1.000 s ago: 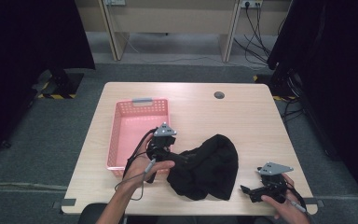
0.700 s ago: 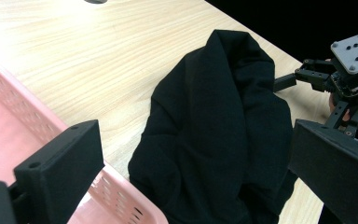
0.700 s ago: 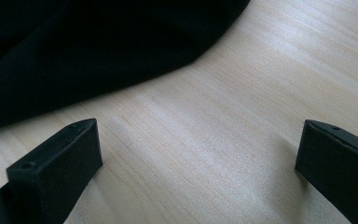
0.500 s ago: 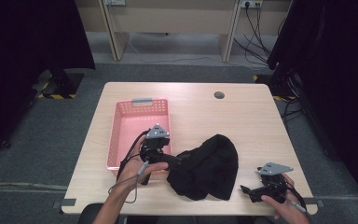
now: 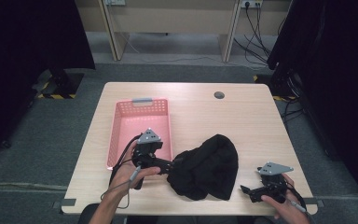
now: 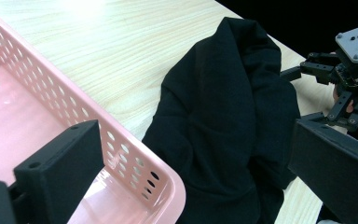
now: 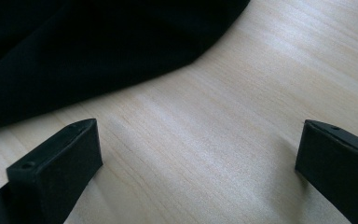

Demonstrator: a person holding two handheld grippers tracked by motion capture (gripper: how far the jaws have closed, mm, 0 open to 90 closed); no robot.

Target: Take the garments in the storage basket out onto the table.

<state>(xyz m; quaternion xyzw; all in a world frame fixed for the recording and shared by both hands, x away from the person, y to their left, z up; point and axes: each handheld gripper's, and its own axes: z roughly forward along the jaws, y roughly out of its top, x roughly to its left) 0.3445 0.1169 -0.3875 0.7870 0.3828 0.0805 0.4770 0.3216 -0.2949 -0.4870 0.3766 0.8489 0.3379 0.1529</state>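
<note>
From the high view, a crumpled black garment (image 5: pixel 207 167) lies on the wooden table (image 5: pixel 242 116), just right of a pink basket (image 5: pixel 140 130). The left gripper (image 5: pixel 175 164) meets its left edge; the right gripper (image 5: pixel 247 190) rests nearby. In the left gripper view, jaws spread wide, straddling basket corner and cloth. In the right gripper view, jaws gape over bare wood, holding nothing.

Grey carpet floor (image 5: pixel 51 140), pale wooden table (image 5: pixel 242 116) — wooden desks (image 5: pixel 168 14) behind; dark curtains (image 5: pixel 335 70)
</note>
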